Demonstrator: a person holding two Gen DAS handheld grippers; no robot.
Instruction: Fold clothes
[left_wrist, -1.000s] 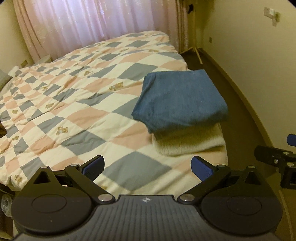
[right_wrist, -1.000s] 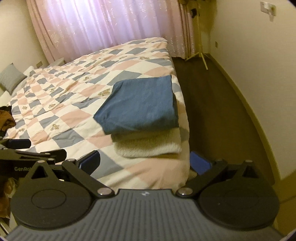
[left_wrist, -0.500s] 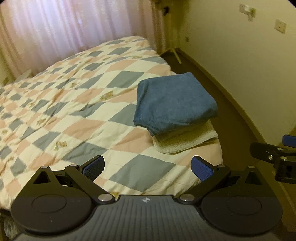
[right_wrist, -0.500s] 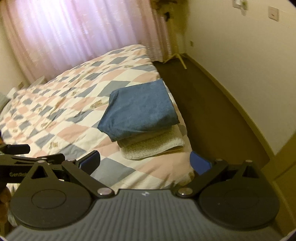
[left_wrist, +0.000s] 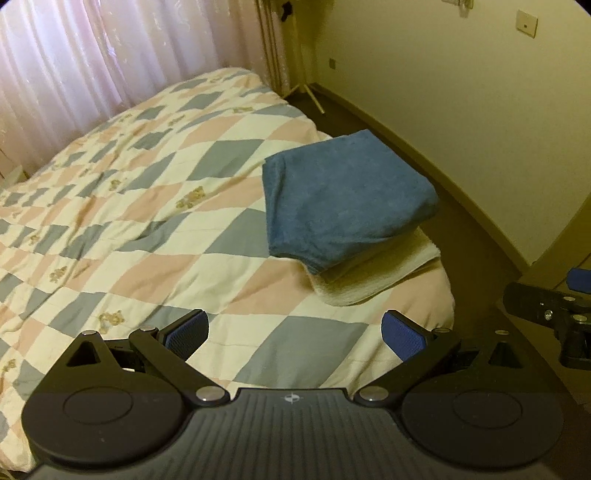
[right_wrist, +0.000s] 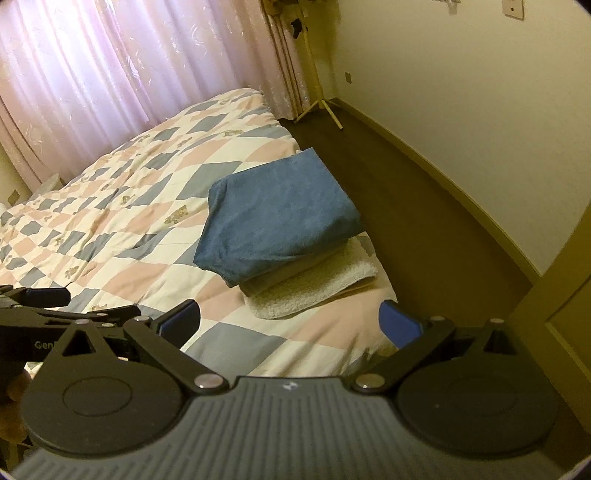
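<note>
A folded blue garment (left_wrist: 343, 199) (right_wrist: 273, 218) lies on top of a folded cream fleece one (left_wrist: 376, 273) (right_wrist: 314, 288), stacked at the near right corner of the bed. My left gripper (left_wrist: 295, 334) is open and empty, held above the quilt short of the stack. My right gripper (right_wrist: 290, 321) is also open and empty, at the bed's near edge just in front of the cream piece. Each gripper shows at the side of the other's view.
The bed carries a checked quilt (left_wrist: 129, 206) in pink, grey and cream. Pink curtains (right_wrist: 129, 66) hang behind it. Dark floor (right_wrist: 413, 206) runs between bed and cream wall (right_wrist: 461, 92), with a wooden stand (right_wrist: 321, 99) in the corner.
Both grippers have drawn back and swung rightward; the stack now appears farther off and turned, with more floor and wall showing. Both stay open.
</note>
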